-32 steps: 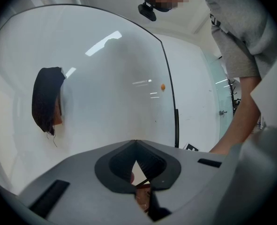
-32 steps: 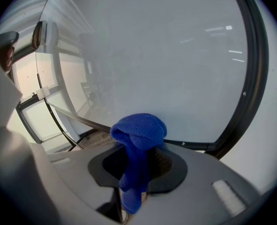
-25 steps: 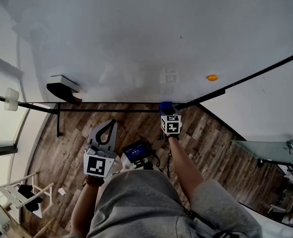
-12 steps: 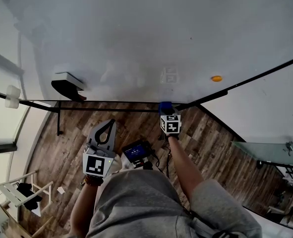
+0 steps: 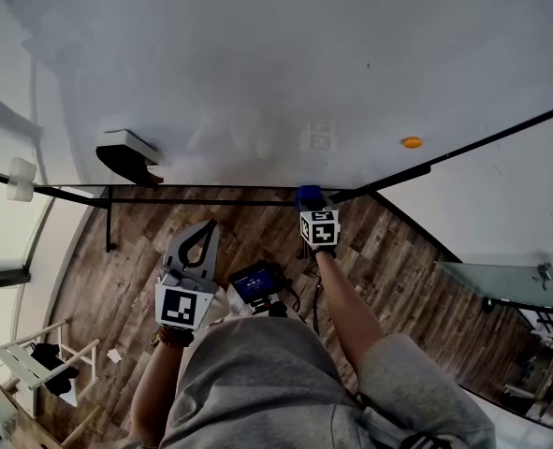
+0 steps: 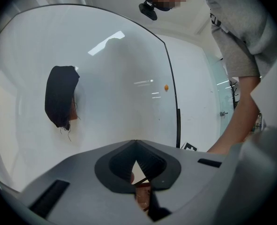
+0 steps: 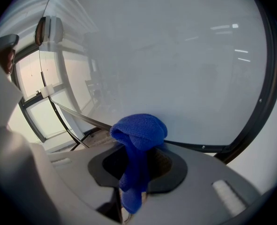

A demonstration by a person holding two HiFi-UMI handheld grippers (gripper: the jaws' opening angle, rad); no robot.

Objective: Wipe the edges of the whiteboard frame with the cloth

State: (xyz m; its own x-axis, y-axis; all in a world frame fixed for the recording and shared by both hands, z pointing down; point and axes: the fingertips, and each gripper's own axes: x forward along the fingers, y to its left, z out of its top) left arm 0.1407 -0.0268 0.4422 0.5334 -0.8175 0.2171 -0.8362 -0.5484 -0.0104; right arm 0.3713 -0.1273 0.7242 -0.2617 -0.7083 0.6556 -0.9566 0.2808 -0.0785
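Cloth (image 7: 140, 130) — seemingly touching frame (image 7: 194, 146).

Left tongs (image 5: 205, 229) closed, held back, right tongs (image 5: 310, 201) extended, pinching cloth (image 7: 140, 128).

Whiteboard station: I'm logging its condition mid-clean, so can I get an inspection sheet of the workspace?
Surface: whiteboard, faint smears; black frame along its lower edge.
Job's things: blue cloth at the frame's lower edge.
Clutter: black eraser and orange magnet on the board.
Grippers: right gripper jaws shut on the cloth; left gripper jaws shut, empty, held low.
Cables: dark cable by the screen device at the person's waist.
Surroundings: wood floor, white rack at left, glass table at right.
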